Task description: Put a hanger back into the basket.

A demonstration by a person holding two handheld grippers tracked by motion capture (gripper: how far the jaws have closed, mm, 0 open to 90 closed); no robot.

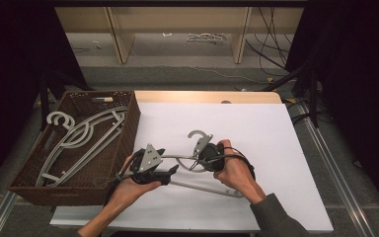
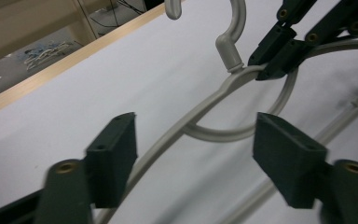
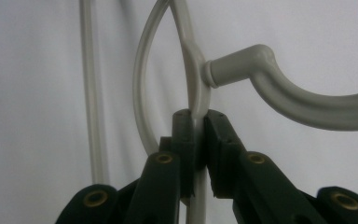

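A grey hanger [image 1: 197, 160] lies near the middle of the white table [image 1: 256, 133], toward its front edge, with open board to the right and rear. The right gripper [image 3: 196, 135] is clamped on its neck just below the hook; the left gripper [image 2: 195, 158] straddles one arm, jaws apart. A brown basket [image 1: 128, 128] of hangers [image 1: 86, 138] crowds the left edge.

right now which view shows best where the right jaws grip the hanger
The right gripper view: the right gripper is shut on the hanger arm just below the hook neck. The left gripper view shows that grip farther off, top right. In the high view the hand hides most of it.
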